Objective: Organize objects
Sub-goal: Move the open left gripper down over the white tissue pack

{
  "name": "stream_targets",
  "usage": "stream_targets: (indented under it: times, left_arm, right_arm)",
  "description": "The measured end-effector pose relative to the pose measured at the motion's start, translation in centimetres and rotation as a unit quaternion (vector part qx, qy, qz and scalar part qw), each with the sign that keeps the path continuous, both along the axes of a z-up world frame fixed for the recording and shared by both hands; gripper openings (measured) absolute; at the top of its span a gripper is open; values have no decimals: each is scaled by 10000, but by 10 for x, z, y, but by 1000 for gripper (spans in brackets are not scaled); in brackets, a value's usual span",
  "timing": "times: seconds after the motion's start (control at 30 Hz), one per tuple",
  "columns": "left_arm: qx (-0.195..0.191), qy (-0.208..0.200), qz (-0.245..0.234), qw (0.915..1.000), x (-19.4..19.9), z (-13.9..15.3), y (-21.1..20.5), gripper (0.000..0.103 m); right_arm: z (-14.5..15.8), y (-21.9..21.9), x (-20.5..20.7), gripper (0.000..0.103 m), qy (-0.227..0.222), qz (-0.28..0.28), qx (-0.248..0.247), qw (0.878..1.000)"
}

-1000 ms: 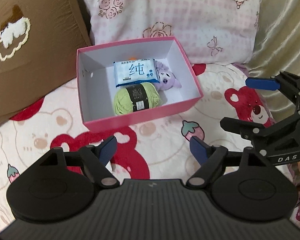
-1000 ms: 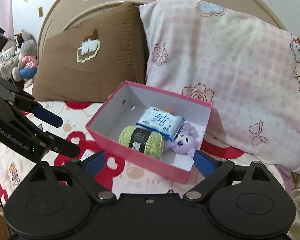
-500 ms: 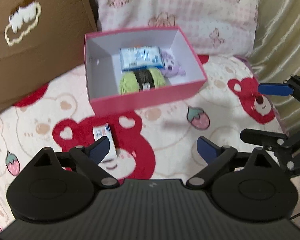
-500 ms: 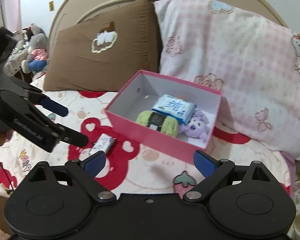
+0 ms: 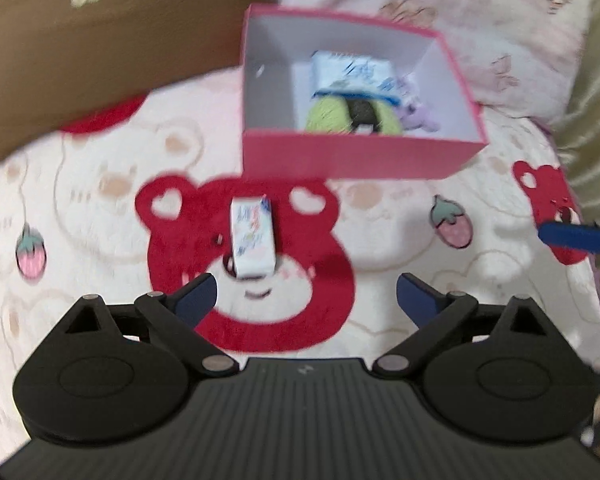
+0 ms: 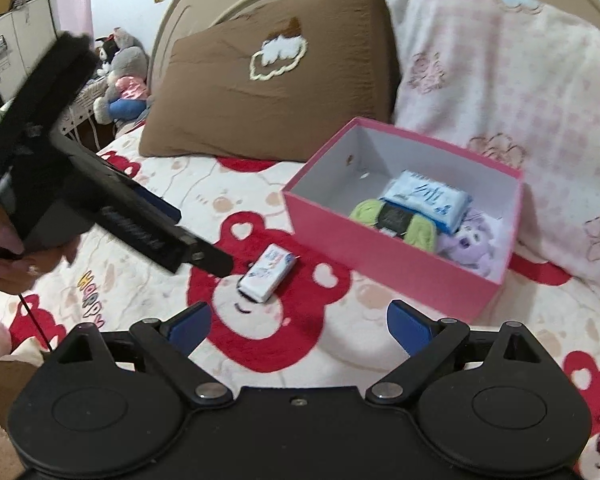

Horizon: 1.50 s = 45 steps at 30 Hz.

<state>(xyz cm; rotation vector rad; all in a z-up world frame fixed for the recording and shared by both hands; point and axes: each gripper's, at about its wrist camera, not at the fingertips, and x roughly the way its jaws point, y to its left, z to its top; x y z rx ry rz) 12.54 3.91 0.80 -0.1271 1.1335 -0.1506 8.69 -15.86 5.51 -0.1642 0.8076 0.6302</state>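
Note:
A pink box (image 5: 352,158) (image 6: 396,264) stands on the bed. In it lie a green yarn ball (image 5: 328,118) (image 6: 424,232), a blue-white tissue pack (image 5: 352,72) (image 6: 424,198) and a purple plush toy (image 5: 420,116) (image 6: 468,246). A small white packet (image 5: 252,238) (image 6: 266,266) lies on the red bear print in front of the box. My left gripper (image 5: 306,298) (image 6: 202,236) is open and empty, just short of the packet. My right gripper (image 6: 298,324) is open and empty, nearer than the box; one of its blue fingertips (image 5: 572,236) shows in the left wrist view.
A brown pillow (image 6: 260,84) and a pink checked pillow (image 6: 520,88) lean on the headboard behind the box. Plush toys (image 6: 124,76) sit at the bed's far left. The bedspread (image 6: 204,196) has red bear prints.
Both grippers have pulled back from the box. The left gripper has swung toward the small packet, which now lies just ahead of its fingers. Both stay open.

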Motion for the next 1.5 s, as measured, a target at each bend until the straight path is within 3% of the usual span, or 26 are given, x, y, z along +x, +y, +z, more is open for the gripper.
stream_targets:
  times: [0.13, 0.27, 0.53, 0.73, 1.0, 1.1, 1.27, 1.4, 1.5]
  left_arm:
    - [-125, 37, -21, 9999, -4, -16, 5, 98]
    - [-541, -242, 176, 9981, -5, -31, 19, 98]
    - [-466, -753, 207, 9959, 3, -60, 26, 97]
    - [-923, -502, 304, 9940, 18, -81, 39, 94]
    - [-630, -640, 347, 9954, 32, -105, 38, 94]
    - [-671, -646, 544, 9942, 35, -112, 44, 94]
    - [-176, -445, 572, 9972, 37, -124, 48, 94]
    - [-216, -430, 547, 9973, 38, -129, 53, 93]
    - [-198, -532, 488, 9972, 38, -132, 53, 79]
  right_arm:
    - [-10, 17, -9, 97, 16, 164, 24, 9999]
    - [-26, 31, -7, 97, 49, 215, 24, 9998]
    - [-55, 64, 20, 96, 30, 793, 339, 9963]
    - [-84, 90, 41, 96, 32, 866, 263, 9959]
    - [-128, 95, 55, 94, -241, 523, 353, 9977]
    - [-139, 101, 60, 94, -169, 481, 372, 9980]
    - [-163, 104, 68, 94, -125, 438, 453, 9979]
    - [-179, 100, 67, 94, -91, 489, 486, 9976]
    - [-187, 96, 68, 93, 35, 483, 653, 9967]
